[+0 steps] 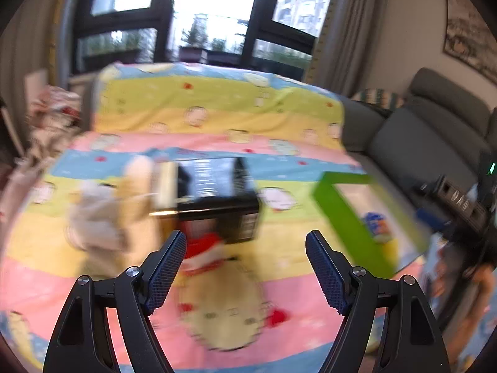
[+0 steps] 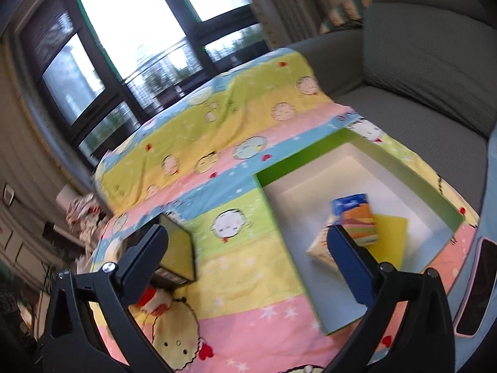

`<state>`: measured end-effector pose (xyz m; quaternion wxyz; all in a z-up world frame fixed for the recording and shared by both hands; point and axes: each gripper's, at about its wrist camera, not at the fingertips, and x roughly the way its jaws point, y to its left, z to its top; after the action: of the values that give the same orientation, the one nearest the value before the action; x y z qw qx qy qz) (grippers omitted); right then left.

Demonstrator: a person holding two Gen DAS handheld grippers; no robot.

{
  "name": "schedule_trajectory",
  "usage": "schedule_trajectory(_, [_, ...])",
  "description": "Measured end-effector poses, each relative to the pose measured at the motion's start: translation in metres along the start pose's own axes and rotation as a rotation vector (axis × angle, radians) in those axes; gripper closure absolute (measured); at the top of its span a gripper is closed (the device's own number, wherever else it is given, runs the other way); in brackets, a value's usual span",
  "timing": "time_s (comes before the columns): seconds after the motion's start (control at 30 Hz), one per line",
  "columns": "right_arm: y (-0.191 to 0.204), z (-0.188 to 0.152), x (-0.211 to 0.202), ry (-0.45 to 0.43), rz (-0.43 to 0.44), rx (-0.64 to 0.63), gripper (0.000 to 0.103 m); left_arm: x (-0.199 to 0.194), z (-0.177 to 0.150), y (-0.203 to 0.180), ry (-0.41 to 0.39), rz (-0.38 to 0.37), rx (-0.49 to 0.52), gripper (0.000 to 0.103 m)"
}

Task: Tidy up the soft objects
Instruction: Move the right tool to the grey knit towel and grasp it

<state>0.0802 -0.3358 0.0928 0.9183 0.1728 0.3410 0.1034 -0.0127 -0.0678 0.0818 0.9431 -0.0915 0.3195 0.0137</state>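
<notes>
Both tongs, left (image 1: 245,264) and right (image 2: 248,248), gape empty; next: grab plush toy (image 1: 223,304), drop into green box (image 2: 357,152).

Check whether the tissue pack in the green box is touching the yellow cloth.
Touching. The right wrist view shows the tissue pack lying inside the green box, with its right edge overlapping the flat yellow cloth and no gap between them.

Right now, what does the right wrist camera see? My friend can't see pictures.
The open right gripper hovers empty over a striped cartoon bedsheet. Ahead sits a shallow green-edged cardboard box holding a colourful packet and a yellow sheet; a round yellow plush toy lies lower left.
</notes>
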Motion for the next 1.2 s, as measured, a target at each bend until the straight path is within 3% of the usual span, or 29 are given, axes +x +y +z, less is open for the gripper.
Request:
schedule_trajectory(0.1, [0.018,-0.003,-0.001,-0.005,0.038,-0.058,0.001,-0.014,-0.014,0.025,-0.022,0.096,-0.025,0.023])
schedule_trajectory(0.27, [0.046,-0.013,-0.005,-0.003,0.074,-0.134,0.001,-0.024,-0.029,0.067,-0.014,0.155,-0.140,0.023])
schedule_trajectory(0.43, [0.071,-0.024,-0.008,0.010,0.125,-0.196,0.001,-0.034,-0.047,0.100,-0.016,0.091,-0.255,0.023])
schedule_trajectory(0.6, [0.097,-0.039,-0.005,0.058,0.178,-0.211,0.001,-0.035,-0.061,0.126,-0.003,0.156,-0.320,0.023])
schedule_trajectory(0.87, [0.170,-0.081,0.020,0.188,0.310,-0.278,0.003,-0.036,-0.068,0.153,0.008,0.184,-0.372,0.023])
schedule_trajectory(0.97, [0.210,-0.095,0.038,0.247,0.356,-0.328,0.014,-0.034,-0.071,0.168,0.030,0.179,-0.420,0.023])
schedule_trajectory(1.03, [0.231,-0.104,0.051,0.268,0.363,-0.361,0.035,-0.034,-0.073,0.174,0.034,0.178,-0.435,0.028])
schedule_trajectory(1.1, [0.256,-0.114,0.071,0.302,0.347,-0.403,0.046,-0.036,-0.075,0.180,0.038,0.178,-0.453,0.032])
schedule_trajectory(1.2, [0.285,-0.128,0.102,0.368,0.334,-0.459,0.044,-0.038,-0.077,0.188,0.042,0.172,-0.477,0.032])
